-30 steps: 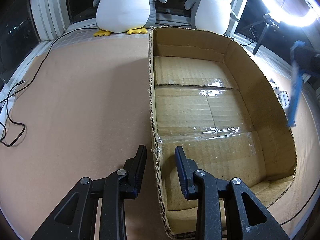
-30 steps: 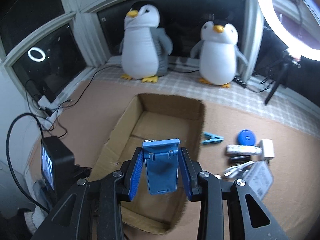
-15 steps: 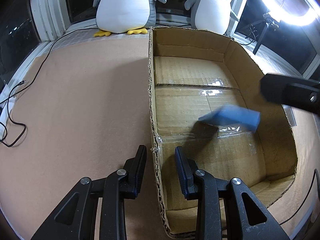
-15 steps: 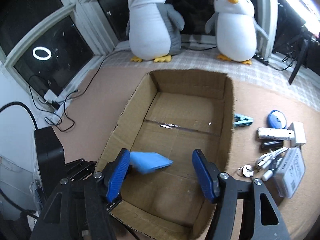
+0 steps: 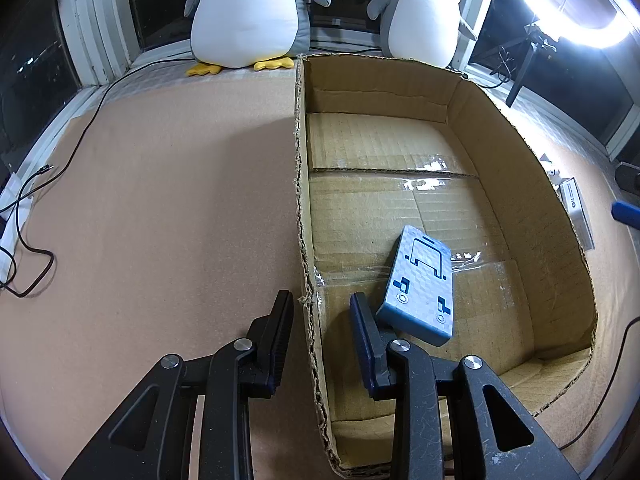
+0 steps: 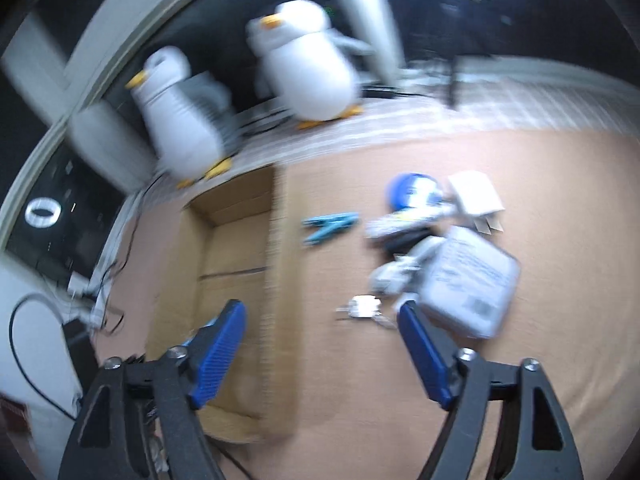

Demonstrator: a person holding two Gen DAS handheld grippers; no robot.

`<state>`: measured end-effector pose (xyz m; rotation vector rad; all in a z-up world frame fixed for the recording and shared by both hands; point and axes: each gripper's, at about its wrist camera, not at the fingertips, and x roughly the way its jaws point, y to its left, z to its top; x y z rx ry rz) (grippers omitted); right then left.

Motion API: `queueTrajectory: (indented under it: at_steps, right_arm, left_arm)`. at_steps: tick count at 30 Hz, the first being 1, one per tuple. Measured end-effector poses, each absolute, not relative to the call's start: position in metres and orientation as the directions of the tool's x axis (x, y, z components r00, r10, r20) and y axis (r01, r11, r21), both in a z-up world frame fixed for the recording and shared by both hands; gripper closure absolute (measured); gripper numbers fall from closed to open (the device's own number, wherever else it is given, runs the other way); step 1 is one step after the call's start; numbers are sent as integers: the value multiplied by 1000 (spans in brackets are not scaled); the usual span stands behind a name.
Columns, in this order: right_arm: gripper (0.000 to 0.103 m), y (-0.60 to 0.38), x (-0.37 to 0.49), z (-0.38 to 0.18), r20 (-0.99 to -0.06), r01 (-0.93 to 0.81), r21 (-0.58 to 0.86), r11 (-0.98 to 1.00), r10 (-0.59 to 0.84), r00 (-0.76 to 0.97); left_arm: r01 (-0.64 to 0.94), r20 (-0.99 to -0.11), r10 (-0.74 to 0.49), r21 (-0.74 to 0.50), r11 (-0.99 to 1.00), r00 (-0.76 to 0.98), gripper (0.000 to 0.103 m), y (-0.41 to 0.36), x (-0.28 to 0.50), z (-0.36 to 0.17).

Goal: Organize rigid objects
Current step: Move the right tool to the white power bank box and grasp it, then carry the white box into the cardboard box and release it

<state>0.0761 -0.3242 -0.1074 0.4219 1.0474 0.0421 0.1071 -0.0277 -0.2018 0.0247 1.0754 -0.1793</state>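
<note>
While the left gripper [image 5: 320, 312] straddles the near-left wall of the cardboard box [image 5: 516, 152], fingers parted, gripping nothing, the blue phone stand [image 5: 422, 286] lies flat on the box floor; right gripper [image 6: 320, 340] spread wide, empty, above the table by the clutter: teal clip [image 6: 330, 226], white packet [image 6: 472, 288]

Left claw [image 5: 320, 312] open, straddling cardboard box [image 5: 520, 168] left wall; blue phone stand [image 5: 422, 284] lies flat inside, near end.
</note>
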Motion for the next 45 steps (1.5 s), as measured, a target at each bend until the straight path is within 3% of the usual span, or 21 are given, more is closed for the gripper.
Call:
queueTrajectory:
  at_steps: [7, 13, 28, 31, 35, 45]
  right_arm:
    - [24, -387, 79, -137, -860, 372, 398, 839, 200, 469]
    - [24, -410, 90, -161, -877, 439, 422, 794, 233, 421]
    - [24, -399, 115, -178, -898, 431, 398, 810, 246, 365]
    - [33, -401, 114, -178, -903, 437, 382, 814, 228, 365]
    - [33, -403, 113, -178, -898, 422, 384, 821, 227, 376]
    - [33, -395, 106, -149, -878, 367, 369, 854, 191, 440]
  left_arm:
    - [158, -876, -132, -65, 985, 463, 71, -29, 107, -202]
    - [158, -876, -132, -65, 985, 463, 71, -29, 107, -202]
    - [155, -875, -135, -70, 985, 464, 71, -27, 108, -201]
    - [152, -875, -135, -72, 986, 466, 71, -26, 109, -200]
    - [151, -874, -136, -72, 986, 467, 71, -26, 110, -200]
    - [151, -873, -135, -72, 986, 468, 71, -26, 110, -200]
